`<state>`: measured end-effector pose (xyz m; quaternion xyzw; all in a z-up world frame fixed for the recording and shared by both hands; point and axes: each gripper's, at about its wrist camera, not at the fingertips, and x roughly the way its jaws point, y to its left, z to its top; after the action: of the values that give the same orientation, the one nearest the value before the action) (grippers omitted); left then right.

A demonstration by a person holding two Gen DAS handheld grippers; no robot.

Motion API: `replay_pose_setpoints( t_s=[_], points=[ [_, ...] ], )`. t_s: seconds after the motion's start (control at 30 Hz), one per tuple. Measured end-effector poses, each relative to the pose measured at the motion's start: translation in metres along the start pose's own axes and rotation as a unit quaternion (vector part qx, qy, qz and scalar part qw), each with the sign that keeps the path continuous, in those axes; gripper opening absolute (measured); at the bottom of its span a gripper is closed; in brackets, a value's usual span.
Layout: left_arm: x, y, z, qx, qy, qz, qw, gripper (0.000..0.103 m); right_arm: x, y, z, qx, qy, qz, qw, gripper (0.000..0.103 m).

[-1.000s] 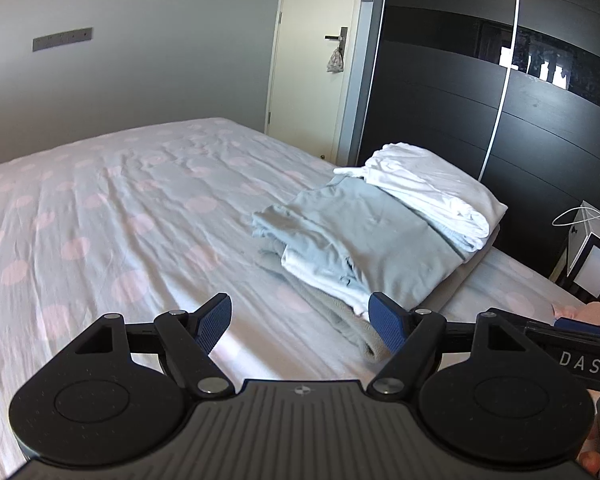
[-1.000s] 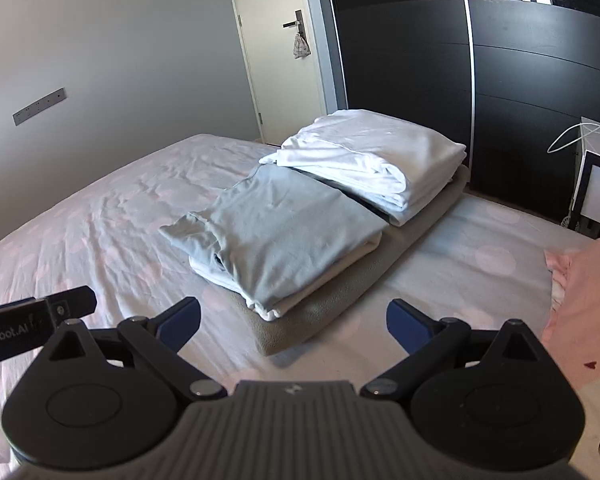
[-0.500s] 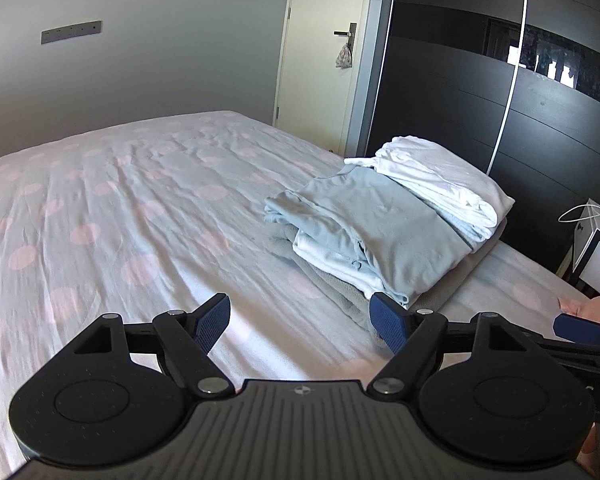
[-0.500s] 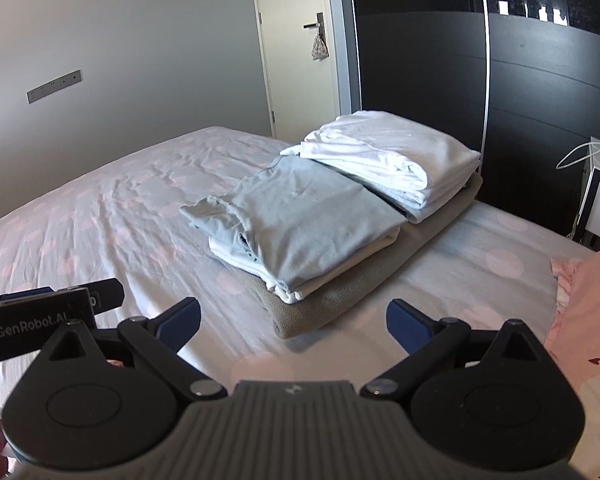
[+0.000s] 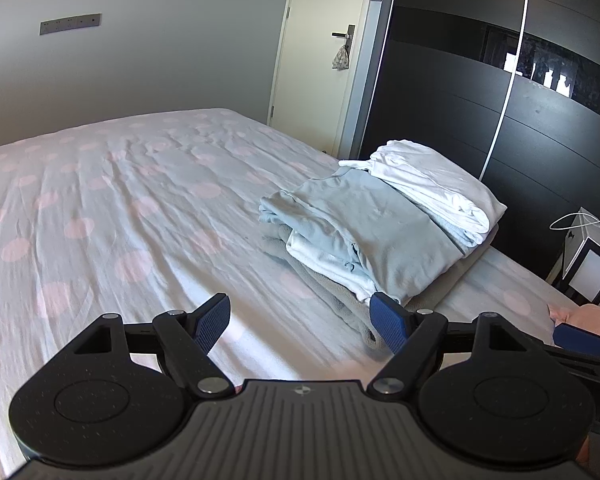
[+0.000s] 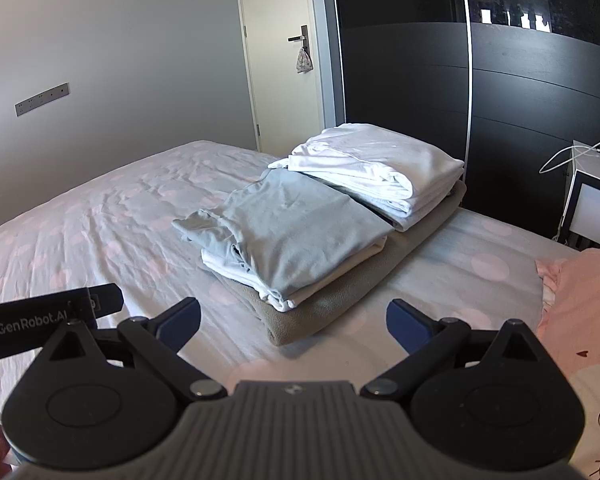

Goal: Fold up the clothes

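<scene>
Left wrist view: bed (image 5: 100, 208) carried folded clothes stack (image 5: 372, 232) on far right side. Left gripper (image 5: 300, 322) jaws spread wide, empty, above sheet. Right gripper (image 6: 293, 322) jaws likewise spread, empty. Pink garment (image 6: 584, 300) cut off at right edge.

Soft matt cloth — folded clothes (image 6: 300, 232), dotted bedsheet (image 5: 120, 208); glossy dark wardrobe (image 6: 520, 80); matt plastic tool (image 6: 294, 324).

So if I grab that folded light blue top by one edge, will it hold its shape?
Probably not. The light blue top looks like thin, soft fabric, so it would likely droop and unfold. Its loose sleeve end already spills sideways. It seems light, and may drag the white layer beneath.
</scene>
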<state>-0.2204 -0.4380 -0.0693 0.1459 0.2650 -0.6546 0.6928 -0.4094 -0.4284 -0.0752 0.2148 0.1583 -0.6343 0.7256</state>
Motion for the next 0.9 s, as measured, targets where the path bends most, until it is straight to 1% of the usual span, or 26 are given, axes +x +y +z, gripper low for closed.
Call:
replay_pose_setpoints(
  t_s=[0.3, 0.9],
  points=[
    [-0.0023, -0.0020, 0.0020, 0.004, -0.004, 0.003, 1.0000, 0.076, -0.0015, 0.0008, -0.0010, 0.003, -0.009, 0.003, 1.000, 0.100],
    [-0.0012, 0.0002, 0.0035, -0.003, 0.000, 0.000, 1.0000, 0.076, -0.0043, 0.0021, -0.0011, 0.002, -0.017, 0.004, 1.000, 0.100]
  ],
)
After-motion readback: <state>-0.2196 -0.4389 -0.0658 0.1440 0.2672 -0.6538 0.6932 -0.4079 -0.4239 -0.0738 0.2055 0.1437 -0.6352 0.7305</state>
